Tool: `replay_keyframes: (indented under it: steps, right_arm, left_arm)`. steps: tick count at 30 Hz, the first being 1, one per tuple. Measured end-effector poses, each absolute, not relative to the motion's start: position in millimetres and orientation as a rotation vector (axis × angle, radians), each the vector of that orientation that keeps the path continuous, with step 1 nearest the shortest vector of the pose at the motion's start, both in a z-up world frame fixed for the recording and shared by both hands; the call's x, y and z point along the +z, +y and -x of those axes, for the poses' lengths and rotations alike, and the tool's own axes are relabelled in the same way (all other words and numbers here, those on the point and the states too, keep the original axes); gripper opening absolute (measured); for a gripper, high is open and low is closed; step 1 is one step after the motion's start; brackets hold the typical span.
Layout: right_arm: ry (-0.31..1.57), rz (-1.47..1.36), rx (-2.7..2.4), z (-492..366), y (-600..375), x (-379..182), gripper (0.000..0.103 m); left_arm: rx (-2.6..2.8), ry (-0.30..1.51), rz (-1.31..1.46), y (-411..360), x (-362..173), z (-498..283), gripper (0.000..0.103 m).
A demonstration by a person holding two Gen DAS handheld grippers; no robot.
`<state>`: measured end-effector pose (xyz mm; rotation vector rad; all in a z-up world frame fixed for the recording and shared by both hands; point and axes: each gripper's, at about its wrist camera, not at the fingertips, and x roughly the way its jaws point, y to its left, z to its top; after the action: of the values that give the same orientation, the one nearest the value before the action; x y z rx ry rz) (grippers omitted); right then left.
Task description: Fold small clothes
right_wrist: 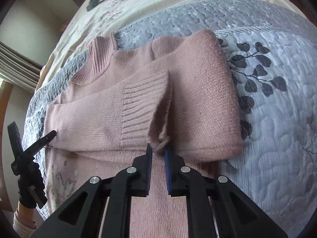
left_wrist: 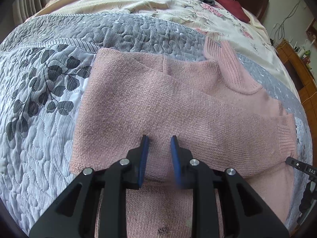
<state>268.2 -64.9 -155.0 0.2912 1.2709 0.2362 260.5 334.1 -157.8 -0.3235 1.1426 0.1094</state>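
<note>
Sweater [right_wrist: 138, 103] cuff fabric sits pinched in a thin bunch between the narrow jaws of the right claw [right_wrist: 158, 148], so a tug could let the knit slip out and the folded sleeve spring back. The left claw [left_wrist: 159, 138] hovers parted and empty above the pink body, which lies flat on the quilted bed [left_wrist: 39, 99]; pressing down unevenly could drag and rumple the layers beneath.

Right gripper [right_wrist: 158, 148] jaws pinching the ribbed cuff [right_wrist: 146, 107] of a pink sweater [right_wrist: 202, 91] on grey quilt [right_wrist: 277, 138].

Coarse matt knit sweater [left_wrist: 158, 103]
</note>
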Motion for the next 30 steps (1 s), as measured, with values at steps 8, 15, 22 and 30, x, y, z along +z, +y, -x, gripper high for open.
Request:
replay_keyframes:
  steps: [8,15,22,30]
  right_arm:
    - [1.171,-0.296,0.239,-195.9,-100.7,-77.6,0.016]
    - [1.108,-0.336,0.333,-124.5,-107.0,-14.2,0.02]
    - [1.138,-0.286,0.385,-122.2,-88.8,-17.7,0.026]
    - [1.226,-0.302,0.459,-272.1,-39.5,-75.9,0.026]
  left_arm:
    - [0.175,1.113,0.275,318.5,-92.1,-183.8,0.039]
    - [0.227,1.058,0.339,298.9,-25.7,-67.5,0.045]
    - [0.211,1.064,0.274,301.4,-11.2,-51.9,0.047]
    - [0.081,1.159,0.211,299.7,-57.4,-208.5,0.047]
